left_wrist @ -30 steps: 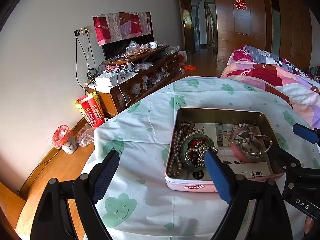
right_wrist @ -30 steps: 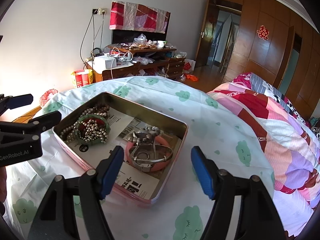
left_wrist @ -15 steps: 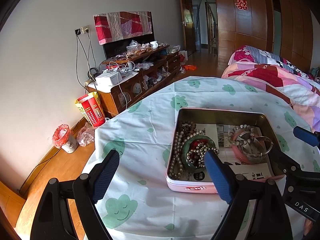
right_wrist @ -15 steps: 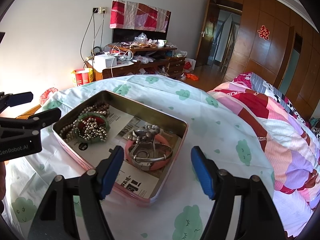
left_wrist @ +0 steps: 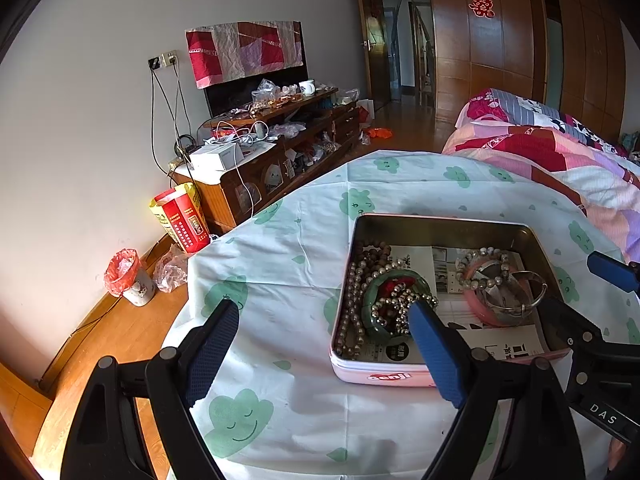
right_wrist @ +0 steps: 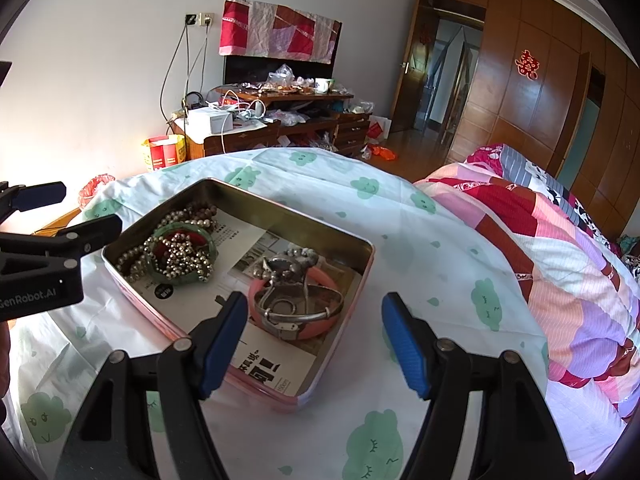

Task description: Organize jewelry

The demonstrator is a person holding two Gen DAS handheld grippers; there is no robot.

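A pink metal tin [left_wrist: 376,376] [right_wrist: 340,360] sits on a table with a white cloth printed with green clouds [left_wrist: 280,256]. Inside, a green bangle with bead strands [left_wrist: 394,304] [right_wrist: 180,252] lies at one end. A pink bangle with silver bracelets [left_wrist: 500,292] [right_wrist: 298,304] lies at the other. My left gripper [left_wrist: 324,344] is open, hovering at the tin's near left corner. My right gripper [right_wrist: 316,336] is open above the tin's near right corner, close to the pink bangle. Both are empty.
A bed with a patchwork quilt [right_wrist: 560,240] borders the table on the right. A cluttered wooden cabinet [left_wrist: 280,152] stands at the far wall. A red carton [left_wrist: 180,216] and a small bin [left_wrist: 128,280] stand on the floor left of the table.
Both grippers have drifted slightly; the tin sits a little lower and closer in the left wrist view. Nothing was taken hold of.
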